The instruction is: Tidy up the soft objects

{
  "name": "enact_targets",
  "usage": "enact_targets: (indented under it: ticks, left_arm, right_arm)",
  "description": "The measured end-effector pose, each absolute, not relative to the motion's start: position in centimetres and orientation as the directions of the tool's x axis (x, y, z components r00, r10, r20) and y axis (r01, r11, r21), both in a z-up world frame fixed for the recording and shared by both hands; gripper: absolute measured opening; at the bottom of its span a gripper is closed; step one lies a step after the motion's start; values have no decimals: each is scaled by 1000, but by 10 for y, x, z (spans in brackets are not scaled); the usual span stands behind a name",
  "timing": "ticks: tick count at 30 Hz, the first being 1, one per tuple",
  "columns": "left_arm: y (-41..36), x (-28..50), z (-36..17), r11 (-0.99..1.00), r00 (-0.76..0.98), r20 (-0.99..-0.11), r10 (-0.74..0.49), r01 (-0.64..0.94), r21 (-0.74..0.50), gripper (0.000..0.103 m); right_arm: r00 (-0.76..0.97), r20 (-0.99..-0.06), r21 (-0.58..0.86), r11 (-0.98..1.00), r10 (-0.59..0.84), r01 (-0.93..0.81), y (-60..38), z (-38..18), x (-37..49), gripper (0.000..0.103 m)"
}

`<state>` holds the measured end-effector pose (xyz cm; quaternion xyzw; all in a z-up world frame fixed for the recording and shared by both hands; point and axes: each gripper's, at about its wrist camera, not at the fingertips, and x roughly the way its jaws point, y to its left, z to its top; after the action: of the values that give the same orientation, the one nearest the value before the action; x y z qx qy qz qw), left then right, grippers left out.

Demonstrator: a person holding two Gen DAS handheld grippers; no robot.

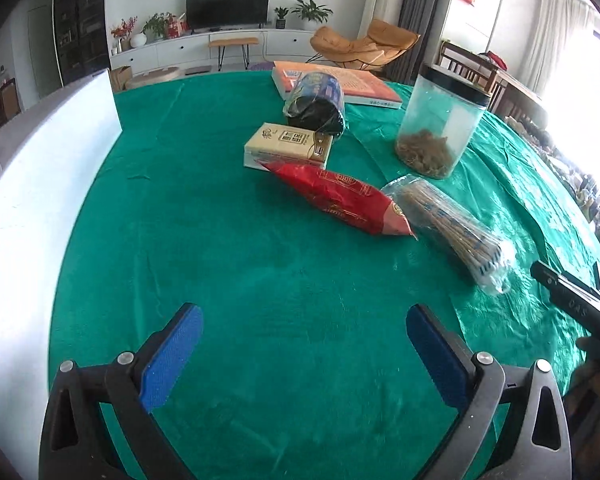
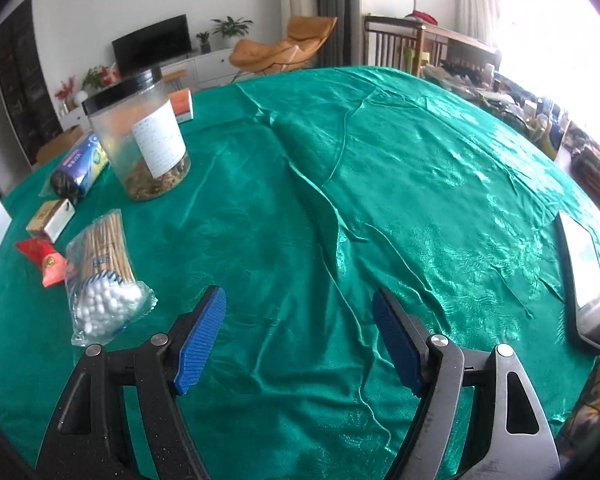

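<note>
Both claws, left and right, agape, empty; swab bag beside red packet; jar behind.

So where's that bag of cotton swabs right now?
The bag of cotton swabs lies on the green tablecloth, low on the left in the right wrist view, touching the red packet and in front of the clear jar.

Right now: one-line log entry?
left gripper open, empty | right gripper open, empty | cotton swab bag, red packet untouched on green cloth
</note>
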<state>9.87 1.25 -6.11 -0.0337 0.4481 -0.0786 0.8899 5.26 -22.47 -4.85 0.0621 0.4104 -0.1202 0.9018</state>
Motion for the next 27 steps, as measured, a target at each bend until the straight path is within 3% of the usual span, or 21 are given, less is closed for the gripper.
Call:
enact_targets:
  ticks: [5,9,15,27]
  left_arm:
    - [6,121,-83,990,569,-811,-140,95,-104,101]
    - [-8,123,-91,992,579,-812,-75,127,-1,103]
    - [-7,127,-91,991,576,-813,-85,130,-11,103]
    - [-7,128,-91,991,576,-813,-85,130,-12,103]
  right_arm:
    - [605,-782,8,968,-150,250,-222,-57,55,80]
    - [601,-786,7,970,-144,241,-219,-62,53,84]
    - [594,-793,2,974,-135,225,-216,-65,57,91]
    - [593,-794,2,975,-134,222,-215,-65,57,93]
